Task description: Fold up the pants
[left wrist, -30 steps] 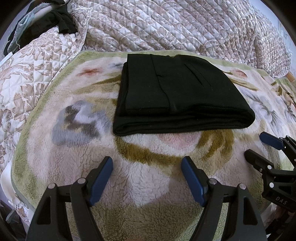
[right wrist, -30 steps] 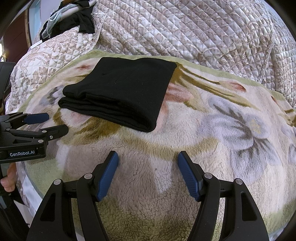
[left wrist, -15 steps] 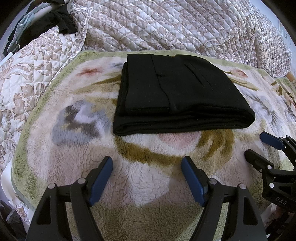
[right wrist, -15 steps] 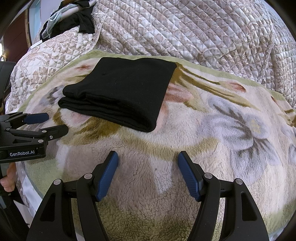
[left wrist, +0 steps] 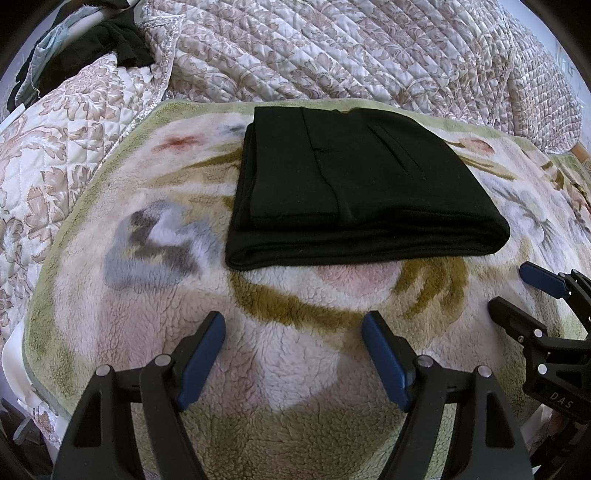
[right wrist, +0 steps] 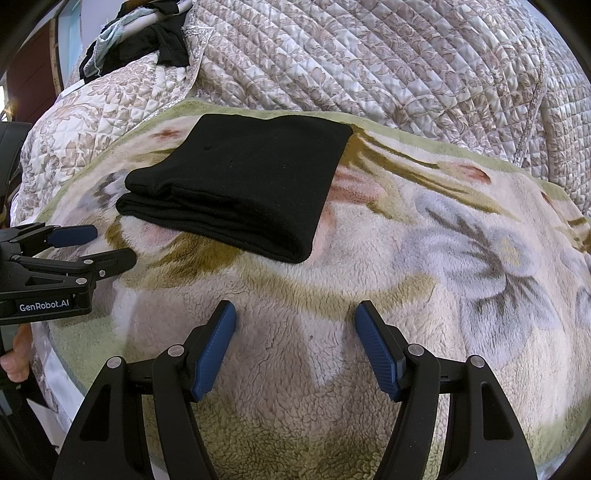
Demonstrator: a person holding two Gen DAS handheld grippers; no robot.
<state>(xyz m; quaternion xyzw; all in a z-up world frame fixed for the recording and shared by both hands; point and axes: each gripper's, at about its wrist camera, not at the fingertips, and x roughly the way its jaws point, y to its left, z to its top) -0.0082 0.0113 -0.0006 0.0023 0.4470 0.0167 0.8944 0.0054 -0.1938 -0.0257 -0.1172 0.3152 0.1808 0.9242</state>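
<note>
Black pants [left wrist: 354,184] lie folded into a flat rectangular stack on a floral fleece blanket [left wrist: 147,295]; they also show in the right wrist view [right wrist: 243,184]. My left gripper [left wrist: 293,332] is open and empty, hovering over the blanket in front of the stack. My right gripper [right wrist: 295,325] is open and empty, in front of the stack's right end. Each gripper shows in the other's view: the right one [left wrist: 517,291] at the right edge, the left one [right wrist: 107,243] at the left edge. Neither touches the pants.
A quilted floral bedspread [left wrist: 369,48] rises behind the blanket. A pile of dark and light-blue clothes [left wrist: 110,33] lies at the far left corner. The bed's edge [right wrist: 55,369] drops off at the lower left, where a hand holds the left gripper.
</note>
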